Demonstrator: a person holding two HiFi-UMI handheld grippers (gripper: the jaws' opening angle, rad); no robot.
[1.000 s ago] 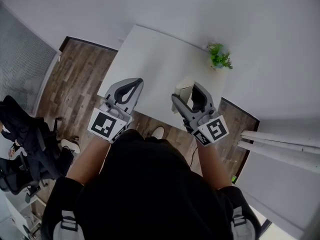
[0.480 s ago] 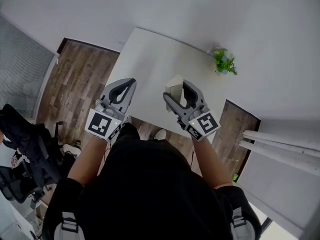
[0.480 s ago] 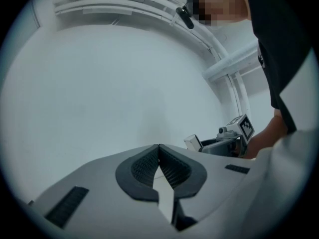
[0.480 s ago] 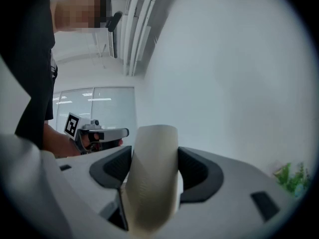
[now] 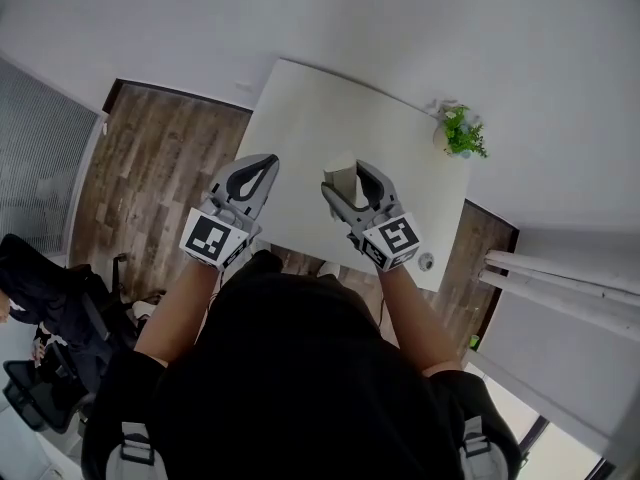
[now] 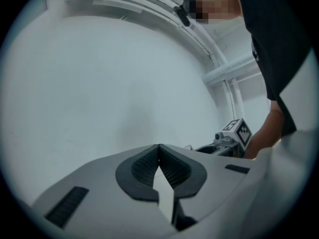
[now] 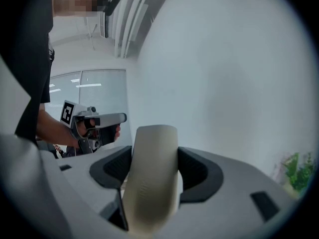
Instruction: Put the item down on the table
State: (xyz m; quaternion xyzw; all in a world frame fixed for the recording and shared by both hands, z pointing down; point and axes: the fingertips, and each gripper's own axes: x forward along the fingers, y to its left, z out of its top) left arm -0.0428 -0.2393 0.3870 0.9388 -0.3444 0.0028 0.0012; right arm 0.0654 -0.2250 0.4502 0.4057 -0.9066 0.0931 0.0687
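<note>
A cream-coloured item (image 5: pixel 342 175) with a rounded top sticks up between the jaws of my right gripper (image 5: pixel 346 181), which is shut on it above the near part of the white table (image 5: pixel 320 108). In the right gripper view the cream-coloured item (image 7: pixel 152 168) fills the gap between the dark pads (image 7: pixel 199 171) of my right gripper (image 7: pixel 152 158). My left gripper (image 5: pixel 263 162) hangs over the table's left edge, jaws shut with nothing in them. The left gripper view shows my left gripper (image 6: pixel 159 153) with its ribbed pads pressed together. I cannot tell whether the item touches the table.
A small green potted plant (image 5: pixel 462 133) stands at the table's far right corner. A small round object (image 5: pixel 426 261) lies near the front right corner. Wooden floor (image 5: pixel 150 168) lies left of the table, with a dark chair (image 5: pixel 45 298) further left.
My right gripper has carried the cream item leftward and further over the table. The left gripper has barely shifted and stays shut.
</note>
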